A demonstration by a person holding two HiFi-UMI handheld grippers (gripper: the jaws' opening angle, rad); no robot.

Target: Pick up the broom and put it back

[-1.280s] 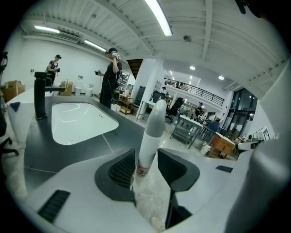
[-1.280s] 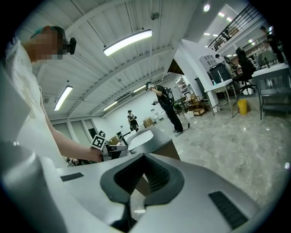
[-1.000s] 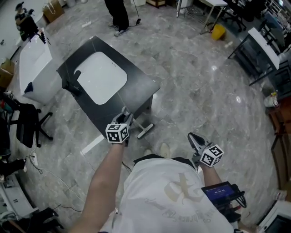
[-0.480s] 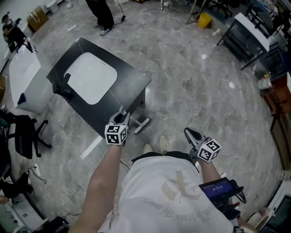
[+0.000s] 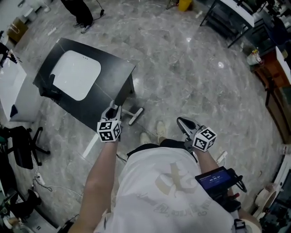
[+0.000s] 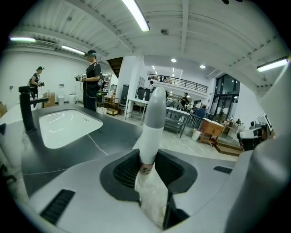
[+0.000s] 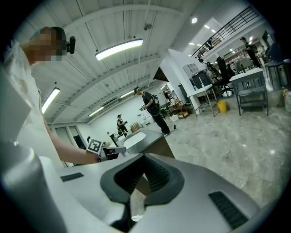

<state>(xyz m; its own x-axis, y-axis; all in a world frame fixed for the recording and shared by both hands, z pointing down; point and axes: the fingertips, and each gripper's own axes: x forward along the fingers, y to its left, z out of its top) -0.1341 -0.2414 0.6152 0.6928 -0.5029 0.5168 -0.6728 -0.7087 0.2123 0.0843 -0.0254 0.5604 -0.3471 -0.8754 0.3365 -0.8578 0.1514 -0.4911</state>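
Note:
The broom has a white handle (image 6: 151, 123) with a rounded grey top, and its pale head (image 5: 135, 115) rests on the floor by the black sink table (image 5: 116, 86). My left gripper (image 5: 111, 114) (image 6: 148, 157) is shut on the handle just below its top end. Its jaws have just been closing, with the handle between them. My right gripper (image 5: 183, 123) (image 7: 144, 159) hangs shut and empty over the bare floor to the right, apart from the broom.
The table holds a white basin (image 5: 75, 75) (image 6: 63, 127) and a black faucet (image 5: 47, 86) (image 6: 26, 109). A black office chair (image 5: 22, 141) stands at the left. Another person's feet (image 5: 82, 22) show at the top. Desks and a yellow bin (image 5: 184, 4) line the far side.
The sink table and the floor have slid up and left in the head view. Both grippers have shifted slightly left. The broom stays in the left gripper, its head still by the table.

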